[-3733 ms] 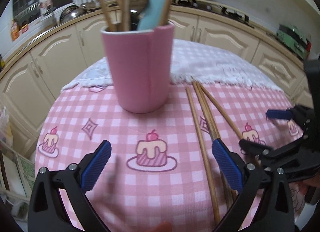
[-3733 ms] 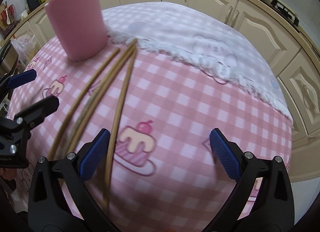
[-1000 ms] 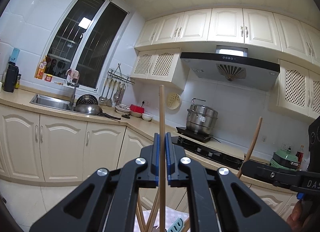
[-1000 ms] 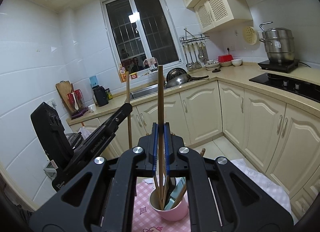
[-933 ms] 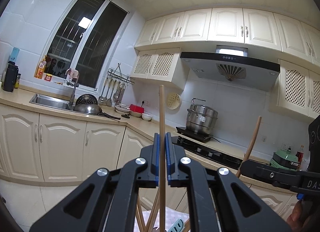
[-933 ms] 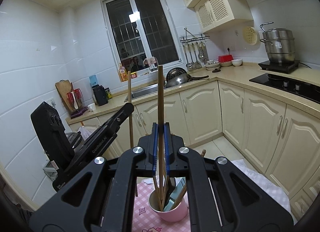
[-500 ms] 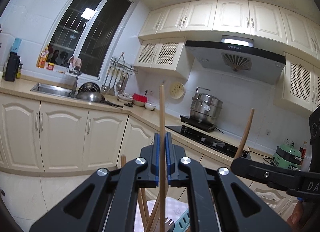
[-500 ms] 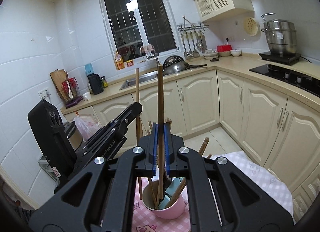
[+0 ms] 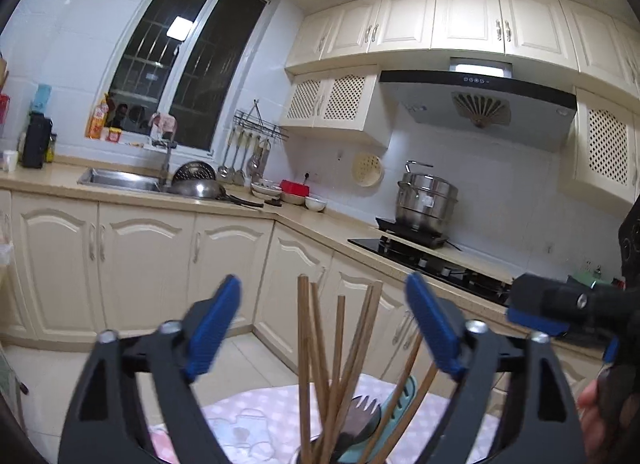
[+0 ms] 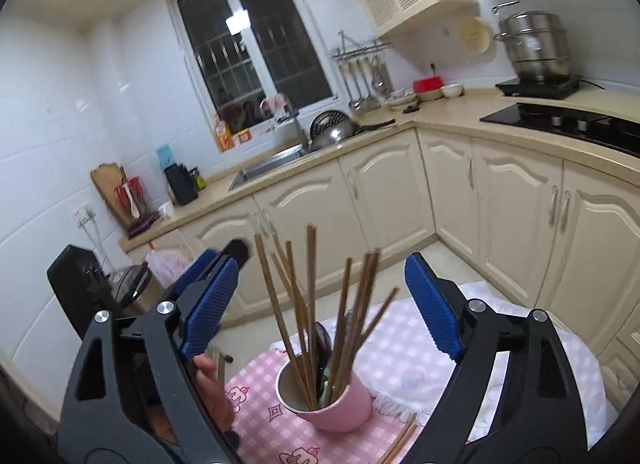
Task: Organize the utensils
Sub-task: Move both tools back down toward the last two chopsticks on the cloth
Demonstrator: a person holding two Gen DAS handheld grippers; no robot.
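Note:
A pink cup (image 10: 340, 408) stands on the pink checked tablecloth (image 10: 272, 432) and holds several wooden chopsticks (image 10: 304, 304), a teal utensil and a dark fork. My right gripper (image 10: 320, 300) is open and empty above the cup. My left gripper (image 9: 324, 324) is open and empty, right above the chopsticks (image 9: 320, 364); the fork (image 9: 360, 412) and teal utensil (image 9: 396, 404) show below it. More chopsticks (image 10: 400, 444) lie on the cloth near the cup. The left gripper also shows in the right wrist view (image 10: 216, 268).
A white lace cloth (image 10: 420, 344) covers the table's far part. Cream kitchen cabinets (image 10: 360, 200), a sink (image 10: 272, 164) and a stove with a steel pot (image 9: 426, 200) stand behind. A black device (image 10: 76, 288) stands at the left.
Both grippers were shut on upright chopsticks; both have opened and those chopsticks now stand in the cup. Both views have tilted down toward the cup.

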